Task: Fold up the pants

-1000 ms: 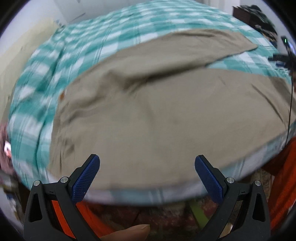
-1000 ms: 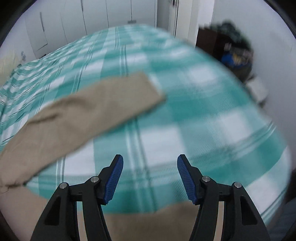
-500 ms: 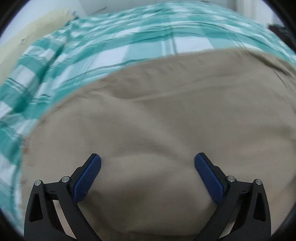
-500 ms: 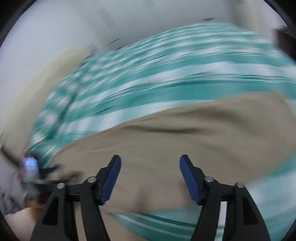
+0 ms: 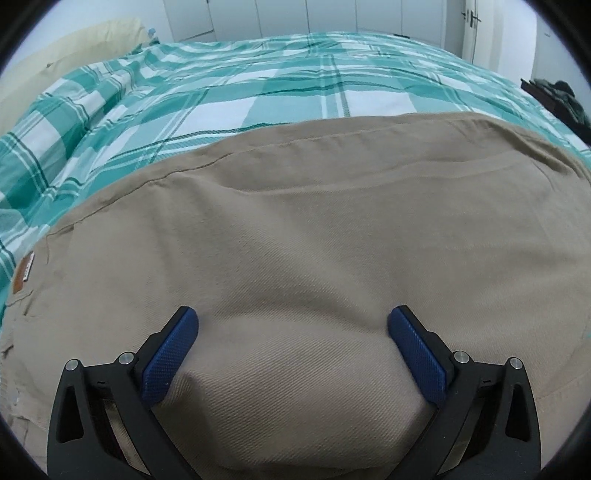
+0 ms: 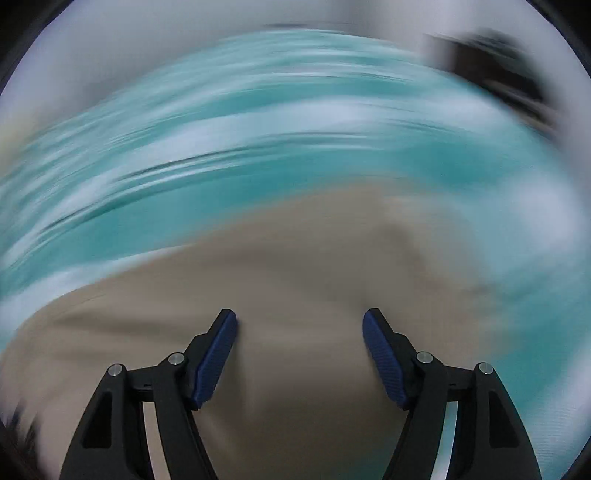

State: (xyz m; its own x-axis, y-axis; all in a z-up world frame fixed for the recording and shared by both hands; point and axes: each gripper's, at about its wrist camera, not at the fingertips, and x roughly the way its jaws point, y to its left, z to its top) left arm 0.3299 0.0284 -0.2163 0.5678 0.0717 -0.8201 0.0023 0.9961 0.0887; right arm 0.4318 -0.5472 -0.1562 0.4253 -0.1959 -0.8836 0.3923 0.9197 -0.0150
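Beige pants (image 5: 314, 229) lie spread on a bed with a teal and white checked cover (image 5: 229, 88). A brown label (image 5: 23, 275) shows at the pants' left edge. My left gripper (image 5: 291, 321) is open, low over the pants, with a raised hump of cloth between its blue pads. My right gripper (image 6: 299, 325) is open over the beige pants (image 6: 295, 280); that view is heavily blurred by motion, and the checked cover (image 6: 258, 129) lies beyond.
A cream pillow (image 5: 62, 44) lies at the bed's far left. White cupboard doors (image 5: 295, 16) stand behind the bed. Dark clutter (image 5: 557, 99) sits at the right edge of the room.
My left gripper has come down from the bed's edge close onto the pants. My right gripper has swung from the bare cover over to the pants and is still moving fast.
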